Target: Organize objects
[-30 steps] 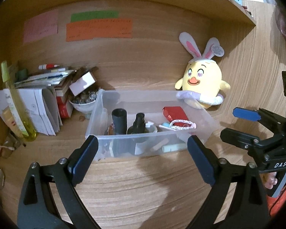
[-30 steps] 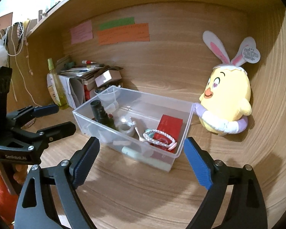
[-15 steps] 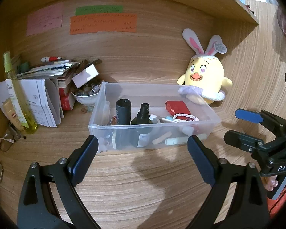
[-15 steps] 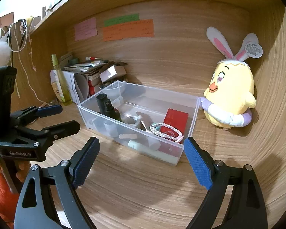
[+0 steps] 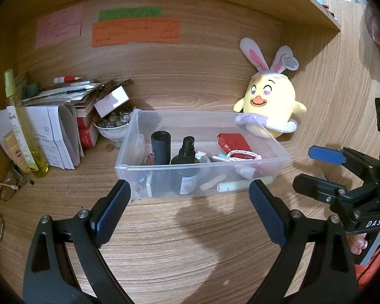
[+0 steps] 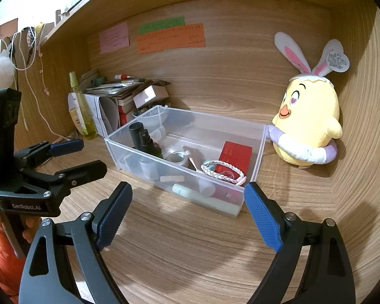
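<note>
Both hand-held grippers back away from the clear plastic bin (image 5: 202,169) on the wooden desk (image 5: 190,240), w/ more bare wood showing in front than a sec ago. Left gripper (image 5: 190,212) and right gripper (image 6: 187,212) hang released, jaws wide, nothing held. The bin sits near the back wall, touching the yellow chick plush (image 6: 309,124), w/ dark bottles (image 5: 186,154), red pouch (image 6: 234,155) and braided bracelet (image 6: 221,172) inside. Likely this sorting pass is done or pausing.

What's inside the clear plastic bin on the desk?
The clear bin holds two dark bottles, a tape roll, a red packet, braided bracelets and a pale tube. Small items under the bracelets are hidden.
</note>
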{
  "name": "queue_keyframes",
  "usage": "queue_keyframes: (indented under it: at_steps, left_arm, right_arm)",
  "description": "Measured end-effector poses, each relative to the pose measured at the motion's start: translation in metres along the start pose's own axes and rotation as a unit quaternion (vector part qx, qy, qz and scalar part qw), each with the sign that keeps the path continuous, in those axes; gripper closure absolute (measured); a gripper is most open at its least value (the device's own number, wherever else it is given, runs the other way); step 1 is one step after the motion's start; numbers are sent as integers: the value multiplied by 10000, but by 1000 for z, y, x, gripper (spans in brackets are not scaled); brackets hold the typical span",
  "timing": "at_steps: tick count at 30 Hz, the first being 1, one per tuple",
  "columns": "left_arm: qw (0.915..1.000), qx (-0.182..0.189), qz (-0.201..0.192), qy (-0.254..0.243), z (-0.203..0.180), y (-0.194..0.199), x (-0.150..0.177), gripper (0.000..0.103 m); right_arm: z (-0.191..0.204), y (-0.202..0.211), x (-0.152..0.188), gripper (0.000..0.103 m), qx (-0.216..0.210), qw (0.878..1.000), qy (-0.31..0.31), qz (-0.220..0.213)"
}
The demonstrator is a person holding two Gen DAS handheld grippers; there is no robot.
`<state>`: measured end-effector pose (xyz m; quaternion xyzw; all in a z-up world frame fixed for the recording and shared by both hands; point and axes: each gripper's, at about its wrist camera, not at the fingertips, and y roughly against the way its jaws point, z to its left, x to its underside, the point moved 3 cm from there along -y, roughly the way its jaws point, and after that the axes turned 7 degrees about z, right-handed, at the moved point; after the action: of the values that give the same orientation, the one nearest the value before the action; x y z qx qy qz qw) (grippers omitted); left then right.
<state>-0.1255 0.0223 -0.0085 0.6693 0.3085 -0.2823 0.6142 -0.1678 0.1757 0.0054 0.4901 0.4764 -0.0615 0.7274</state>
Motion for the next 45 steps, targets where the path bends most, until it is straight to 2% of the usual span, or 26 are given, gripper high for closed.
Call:
queue_keyframes:
  at_steps: [35,45]
  left_arm:
    - [9999,78,109,-68,-4,-3,3,7]
    - [9998,100,141,64,-1,-4,2,7]
  right_arm:
    - [1,-2,3,14,-17,10000,-30,11]
    - [1,-2,3,14,-16,10000,-66,26]
